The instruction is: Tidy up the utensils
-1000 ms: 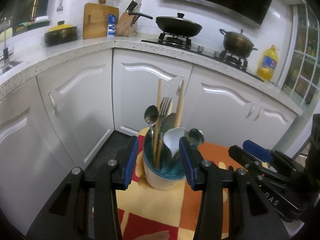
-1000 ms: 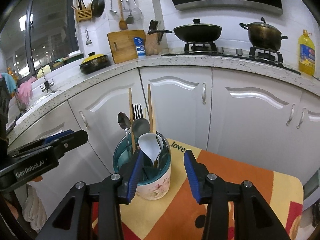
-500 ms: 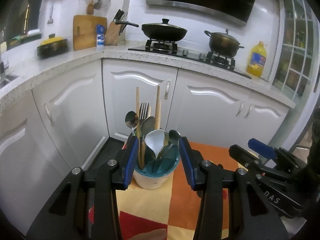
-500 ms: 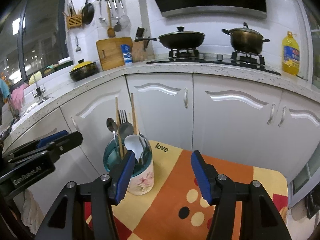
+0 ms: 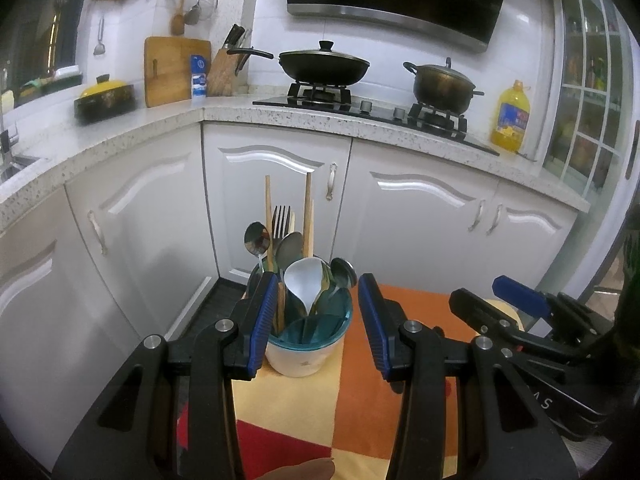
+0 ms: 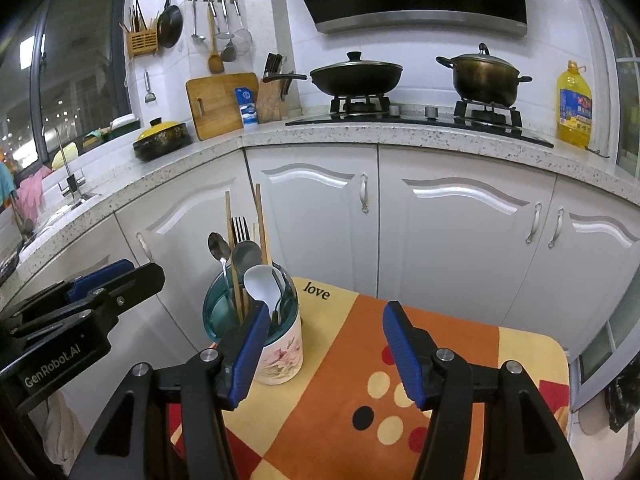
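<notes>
- White kitchen cabinets (image 6: 328,208) and a stove counter fill the background above an orange patterned cloth (image 6: 352,344).
- Utensil cup (image 5: 304,344), lower centre of the left view, stands on the cloth holding spoons, a fork and chopsticks (image 5: 307,216).
- Left gripper (image 5: 316,320) is spread wide, straddling the cup.
- Right gripper (image 6: 326,354) is spread wide, empty, right of the cup.

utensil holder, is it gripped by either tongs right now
No, both the left tongs and right tongs stand open, and the utensil holder sits free on the tablecloth.
</notes>
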Motion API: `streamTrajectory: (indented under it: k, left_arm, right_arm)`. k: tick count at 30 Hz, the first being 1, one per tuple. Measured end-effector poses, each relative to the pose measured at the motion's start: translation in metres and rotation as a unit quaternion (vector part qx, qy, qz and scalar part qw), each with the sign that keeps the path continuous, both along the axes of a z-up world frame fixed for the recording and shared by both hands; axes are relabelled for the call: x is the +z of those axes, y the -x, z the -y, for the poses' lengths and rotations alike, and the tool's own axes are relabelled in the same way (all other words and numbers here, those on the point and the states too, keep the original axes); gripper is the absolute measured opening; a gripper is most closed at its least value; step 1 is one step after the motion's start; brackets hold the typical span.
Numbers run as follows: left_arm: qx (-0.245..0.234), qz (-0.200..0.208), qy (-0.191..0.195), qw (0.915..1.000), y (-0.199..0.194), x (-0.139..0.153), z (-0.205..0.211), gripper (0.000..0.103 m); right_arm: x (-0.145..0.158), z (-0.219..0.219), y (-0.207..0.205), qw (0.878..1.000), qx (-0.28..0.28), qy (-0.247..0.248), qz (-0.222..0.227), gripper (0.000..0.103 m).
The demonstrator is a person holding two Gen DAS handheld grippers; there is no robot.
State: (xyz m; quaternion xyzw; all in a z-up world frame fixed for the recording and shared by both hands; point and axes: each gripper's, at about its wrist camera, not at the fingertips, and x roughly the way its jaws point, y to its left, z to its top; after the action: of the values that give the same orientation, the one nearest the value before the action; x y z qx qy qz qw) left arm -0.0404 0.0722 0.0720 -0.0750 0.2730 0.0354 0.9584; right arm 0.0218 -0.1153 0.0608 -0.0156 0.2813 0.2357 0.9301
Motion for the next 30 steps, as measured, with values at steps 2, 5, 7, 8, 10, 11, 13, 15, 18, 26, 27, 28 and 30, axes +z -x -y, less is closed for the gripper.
streamTrajectory:
  k: [2,5,7,8,10,11,13,15,18,26,27,28,30]
  left_arm:
    - [0.001,0.0,-0.003,1.0,-0.0003,-0.0005,0.0001,0.041]
    - [0.002,-0.001,-0.005,1.0,-0.0007,-0.0019,0.0003,0.041]
    - [0.002,-0.002,-0.006,1.0,-0.0011,-0.0026,0.0008,0.041]
    - [0.002,-0.002,-0.007,1.0,-0.0011,-0.0024,0.0009,0.041]
    - [0.003,-0.003,-0.007,1.0,-0.0012,-0.0026,0.0021,0.041]
    - [0.003,-0.003,-0.007,1.0,-0.0011,-0.0028,0.0017,0.041]
    - [0.004,-0.003,-0.009,1.0,-0.0011,-0.003,0.0013,0.041]
    - [0.005,-0.003,-0.009,0.9999,-0.0013,-0.0036,0.0004,0.041]
    - [0.005,-0.005,-0.008,0.9999,-0.0023,-0.005,-0.0007,0.041]
    - [0.008,-0.011,-0.008,0.9999,-0.0053,-0.0072,-0.0032,0.041]
    - [0.009,-0.011,-0.009,0.9999,-0.0054,-0.0075,-0.0038,0.041]
    - [0.009,-0.011,-0.009,0.9999,-0.0059,-0.0077,-0.0041,0.041]
    - [0.009,-0.011,-0.011,0.9998,-0.0059,-0.0085,-0.0044,0.041]
  right_arm:
    - [0.0002,-0.0002,-0.0001,1.0,0.0,0.0,-0.001,0.057]
    - [0.0001,-0.0001,-0.0003,1.0,0.0,-0.002,-0.002,0.057]
    - [-0.0001,-0.0008,-0.0001,1.0,0.0,-0.003,-0.003,0.058]
    - [-0.0001,-0.0009,0.0,1.0,0.0,-0.002,-0.002,0.058]
    - [0.0,-0.0024,0.0005,1.0,0.0,0.0,-0.002,0.058]
    - [-0.0001,-0.0031,0.0007,1.0,0.0,0.0,-0.002,0.058]
    - [-0.0003,-0.0036,0.0011,1.0,0.0,0.0,-0.002,0.058]
    - [-0.0005,-0.004,0.001,1.0,0.0,0.0,-0.002,0.058]
    - [-0.0008,-0.0042,0.0009,1.0,0.0,0.0,-0.003,0.058]
    - [-0.0022,-0.0076,0.001,1.0,0.002,0.001,-0.004,0.058]
    - [-0.0024,-0.0081,0.001,1.0,0.003,0.001,-0.005,0.058]
    - [-0.0027,-0.0086,0.0011,1.0,0.004,0.001,-0.005,0.058]
    - [-0.0035,-0.01,0.001,1.0,0.005,0.002,-0.007,0.058]
